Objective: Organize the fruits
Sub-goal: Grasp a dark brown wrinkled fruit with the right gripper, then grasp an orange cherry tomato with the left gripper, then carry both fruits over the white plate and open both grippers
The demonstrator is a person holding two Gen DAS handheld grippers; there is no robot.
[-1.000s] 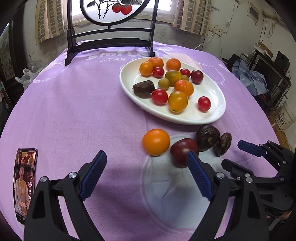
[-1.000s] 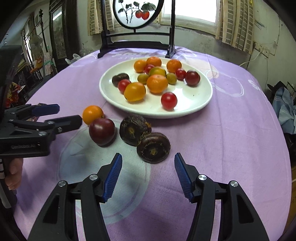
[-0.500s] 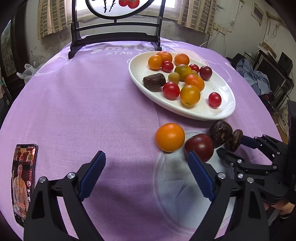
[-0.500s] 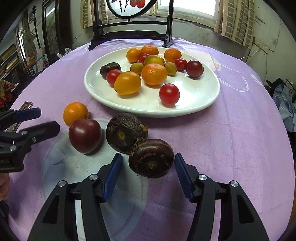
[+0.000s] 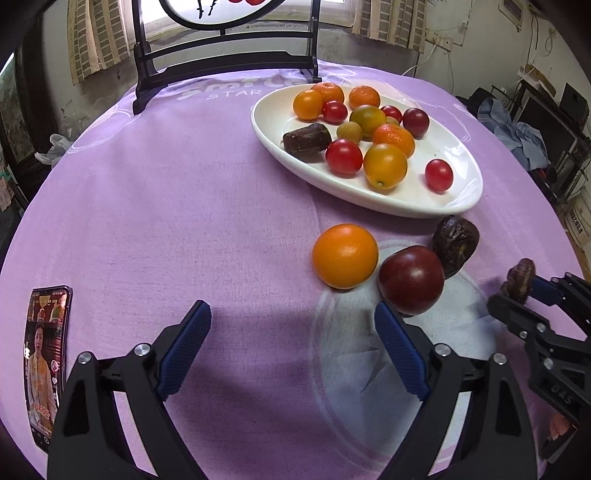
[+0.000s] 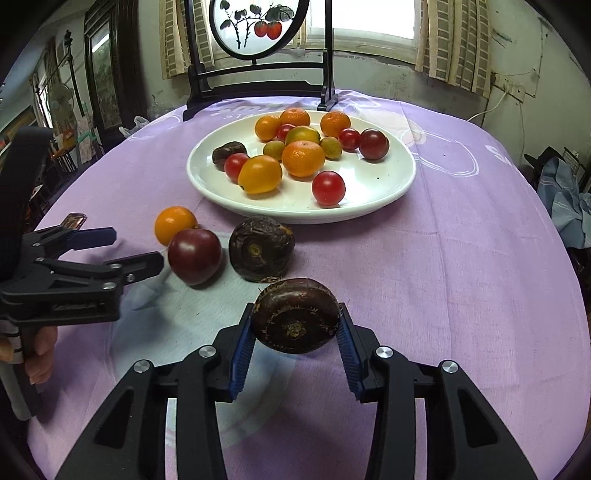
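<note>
Lived-in home, dining corner. Round worktop under a purple cloth; white plate of fruit. Painted persimmon screen on a dark stand, curtained window, phone, clothes heap.

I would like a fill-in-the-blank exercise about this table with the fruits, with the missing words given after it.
1. The right gripper is shut on a dark ____ fruit.
2. The left gripper has its jaws ____.
3. Most fruits lie on a ____ plate.
4. Beside the dark red tomato on the cloth lies a fruit of ____ colour.

Missing words: brown; open; white; orange
</note>
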